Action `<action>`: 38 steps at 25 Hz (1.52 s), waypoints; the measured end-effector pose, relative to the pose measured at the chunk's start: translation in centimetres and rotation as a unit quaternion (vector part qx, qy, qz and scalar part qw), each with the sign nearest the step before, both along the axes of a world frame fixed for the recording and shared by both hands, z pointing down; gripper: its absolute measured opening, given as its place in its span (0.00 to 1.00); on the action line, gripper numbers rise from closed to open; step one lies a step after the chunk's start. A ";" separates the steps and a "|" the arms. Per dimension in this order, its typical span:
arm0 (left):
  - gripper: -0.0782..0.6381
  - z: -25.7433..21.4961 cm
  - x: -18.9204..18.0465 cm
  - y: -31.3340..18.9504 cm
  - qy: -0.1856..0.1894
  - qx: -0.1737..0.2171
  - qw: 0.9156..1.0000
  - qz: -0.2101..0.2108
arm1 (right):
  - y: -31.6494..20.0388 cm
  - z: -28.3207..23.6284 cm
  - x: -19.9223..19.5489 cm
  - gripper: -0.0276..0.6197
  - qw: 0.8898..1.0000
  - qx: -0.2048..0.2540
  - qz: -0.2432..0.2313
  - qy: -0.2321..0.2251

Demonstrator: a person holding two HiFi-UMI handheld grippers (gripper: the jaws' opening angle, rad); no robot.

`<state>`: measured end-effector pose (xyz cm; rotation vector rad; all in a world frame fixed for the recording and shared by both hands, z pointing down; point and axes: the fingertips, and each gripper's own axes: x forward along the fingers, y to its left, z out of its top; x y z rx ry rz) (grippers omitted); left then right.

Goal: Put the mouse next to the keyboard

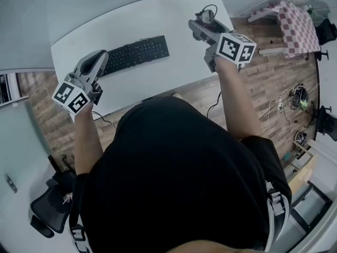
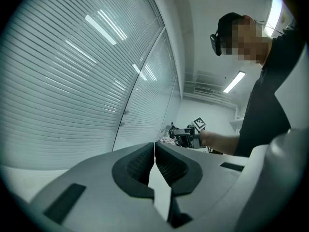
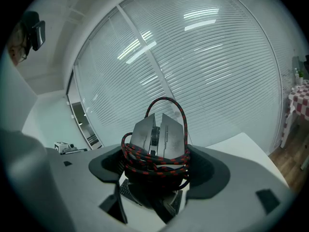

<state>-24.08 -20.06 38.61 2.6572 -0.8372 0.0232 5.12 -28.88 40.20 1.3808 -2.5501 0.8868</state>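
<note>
Grey mouse point(image 3: 161, 132), one; black keyboard point(image 1: 136, 54), one.

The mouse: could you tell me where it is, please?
The mouse is held by the right gripper, cable wound round it; head view shows it above the table, right of the keyboard.

Right gripper point(image 1: 203, 26) holds mouse point(image 1: 207, 17) (keyboard point(image 1: 135, 54) well apart)

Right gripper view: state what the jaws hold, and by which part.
The right gripper holds the mouse, clamped across its sides, over the red-and-black cable wound round its body. The left gripper is shut and empty.
</note>
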 end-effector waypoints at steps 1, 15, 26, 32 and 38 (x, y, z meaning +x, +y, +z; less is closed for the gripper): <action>0.14 0.1 -0.5 -0.4 0.002 0.000 1.000 0.002 | -0.2 0.1 -0.4 0.67 1.000 -0.001 0.003 0.002; 0.14 1.8 -4.1 -4.1 0.016 -0.010 0.999 0.044 | -2.0 1.4 -2.8 0.67 0.999 -0.014 0.045 0.022; 0.14 2.2 -3.1 -6.4 0.016 -0.017 0.997 0.074 | -2.3 4.4 -1.3 0.67 0.996 -0.050 0.072 0.032; 0.14 2.5 -3.0 -6.8 0.014 -0.020 0.997 0.070 | -2.7 6.4 -0.2 0.67 0.994 -0.063 0.075 0.055; 0.14 3.0 -1.9 -7.2 0.008 -0.029 0.998 0.062 | -3.7 9.5 0.7 0.67 0.992 -0.085 0.060 0.068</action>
